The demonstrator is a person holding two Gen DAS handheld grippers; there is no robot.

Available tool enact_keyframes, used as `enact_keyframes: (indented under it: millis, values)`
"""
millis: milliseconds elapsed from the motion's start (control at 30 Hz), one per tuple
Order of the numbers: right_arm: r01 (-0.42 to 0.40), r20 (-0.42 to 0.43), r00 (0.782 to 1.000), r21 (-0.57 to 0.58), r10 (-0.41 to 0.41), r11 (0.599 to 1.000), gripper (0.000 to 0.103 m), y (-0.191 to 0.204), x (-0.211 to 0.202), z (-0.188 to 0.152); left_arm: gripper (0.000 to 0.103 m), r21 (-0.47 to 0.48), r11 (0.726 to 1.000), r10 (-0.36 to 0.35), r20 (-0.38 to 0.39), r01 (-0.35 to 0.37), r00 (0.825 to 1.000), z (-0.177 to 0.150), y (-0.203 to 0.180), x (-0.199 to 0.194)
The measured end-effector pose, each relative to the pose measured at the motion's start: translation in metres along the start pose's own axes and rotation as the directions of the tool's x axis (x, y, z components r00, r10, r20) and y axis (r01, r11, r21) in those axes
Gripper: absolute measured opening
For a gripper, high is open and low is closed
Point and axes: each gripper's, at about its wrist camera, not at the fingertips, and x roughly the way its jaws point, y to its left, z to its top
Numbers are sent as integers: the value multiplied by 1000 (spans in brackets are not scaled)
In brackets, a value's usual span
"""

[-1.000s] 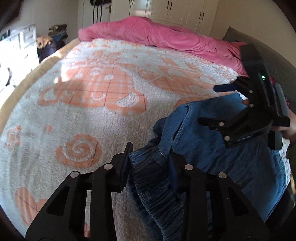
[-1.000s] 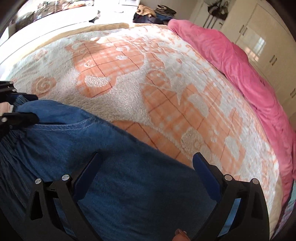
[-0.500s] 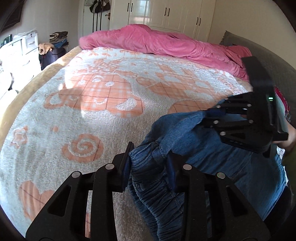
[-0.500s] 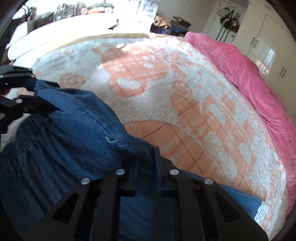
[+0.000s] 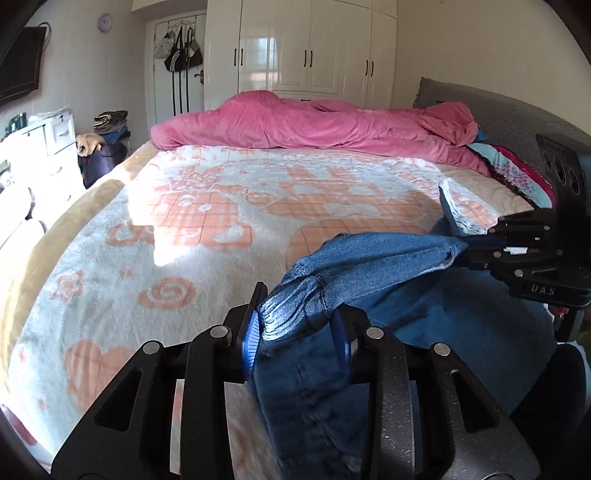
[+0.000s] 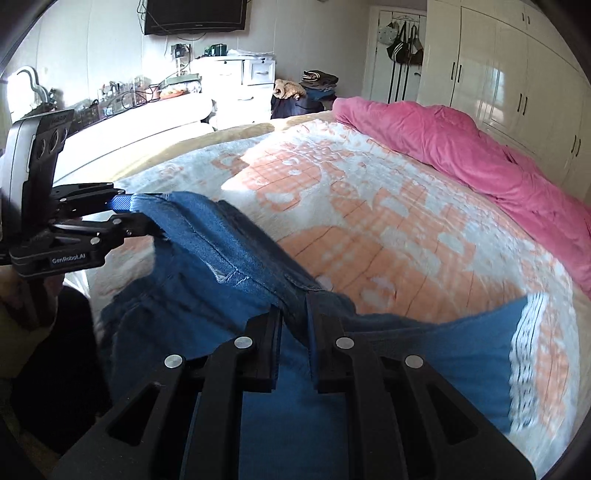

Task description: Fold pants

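From the left wrist camera, the left gripper [image 5: 297, 328] is clamping a gathered bunch of the blue jeans [image 5: 369, 273] at the elasticated waistband, its blue-padded fingers [image 5: 248, 338] pressing in on the denim from both sides. The waistband is stretching off to the right, raised clear of the bed, where the right gripper [image 5: 467, 245] is pinching its other end with its jaws drawn tight on the fabric. The rest of the jeans is hanging down below the two grippers, at the near edge of the fluffy white-and-orange blanket [image 5: 207, 229] covering the bed. A pink duvet [image 5: 314, 125] is lying bunched along the far side, with white wardrobe doors [image 5: 306, 48] behind it. From the right wrist camera, the right gripper [image 6: 295, 328] is showing its two black fingers [image 6: 264, 350] nearly together, with a thin fold of denim [image 6: 221, 254] nipped between them. The waistband is running up and to the left to the left gripper [image 6: 142, 218], which is gripping the far corner. A leg of the jeans is spreading to the right over the blanket [image 6: 369, 206], its pale patterned lining [image 6: 532, 354] showing at the edge. The pink duvet [image 6: 461, 147] is lying along the right, and a wall-mounted television [image 6: 194, 14] is hanging above a cluttered white dresser [image 6: 236, 74].
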Motion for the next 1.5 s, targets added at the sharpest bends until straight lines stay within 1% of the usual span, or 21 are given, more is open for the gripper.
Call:
enact_keyframes:
  millis: [100,233,267,333,500,567,667,700,767,867,933,1033,1133,1167,1233,1267,1300,1333,1367,1433,1500]
  values:
    - [-25,-2,1000,49,25,998,11,13,-15,-19,25,-2,1000,-8,-16,8,1000,-16,-10,-13]
    - [-61,2,998,100,61,993,11,32,-31,-44,26,-2,1000,-28,-60,28,998,-37,-14,-26]
    - [-81,0,997,118,82,990,11,40,-35,-53,26,4,1000,-23,-70,23,997,-42,-15,-30]
    - [-93,-11,995,121,95,988,11,52,-37,-63,27,28,1000,-12,-90,15,996,-49,-16,-33]
    - [-99,-36,994,126,104,987,12,82,-34,-87,30,47,999,11,-143,-5,990,-63,-17,-34]
    - [-115,-43,992,144,122,983,14,88,-31,-94,31,53,999,20,-172,-12,985,-70,-16,-31]
    - [-117,-81,988,180,134,977,14,86,-18,-103,35,48,999,19,-202,-10,979,-75,-16,-27]
    - [-116,-88,987,189,134,975,14,86,-16,-105,38,53,998,25,-206,-14,978,-77,-16,-28]
    - [-119,-96,986,190,140,974,14,89,-12,-107,41,51,998,39,-224,-28,974,-81,-14,-30]
    - [-124,-107,984,182,145,976,15,95,-9,-112,43,13,1000,24,-252,-21,968,-89,-5,-38]
    - [-131,-110,982,192,154,973,15,96,-6,-115,43,-25,1000,5,-245,-12,970,-90,-1,-50]
    - [-130,-113,982,170,151,977,17,101,-6,-116,43,-47,999,11,-189,-21,982,-80,-2,-72]
    - [-132,-120,981,177,155,975,17,100,-4,-118,43,-58,998,-29,-138,21,990,-64,-11,-80]
    - [-137,-117,980,180,160,974,19,100,-6,-118,43,-51,998,-47,-134,40,990,-59,-16,-77]
    - [-144,-115,979,185,167,972,21,100,-7,-117,43,-23,998,-67,-154,64,986,-57,-27,-61]
    - [-144,-116,979,187,168,972,22,100,-9,-117,43,-14,998,-63,-173,61,983,-59,-30,-50]
    - [-145,-117,979,189,169,971,24,101,-12,-119,43,-20,999,-43,-220,39,975,-64,-30,-34]
    - [-147,-116,978,195,172,970,25,100,-15,-118,42,-29,999,-40,-249,34,968,-70,-29,-26]
    - [-159,-106,977,213,184,964,29,97,-23,-117,42,-34,999,-41,-261,34,964,-76,-29,-20]
    - [-178,-59,979,240,197,954,31,91,-41,-113,42,-10,1000,-21,-258,19,966,-84,-32,-17]
    - [-158,-15,986,231,166,960,34,87,-53,-107,42,14,1000,-7,-251,11,968,-85,-35,-17]
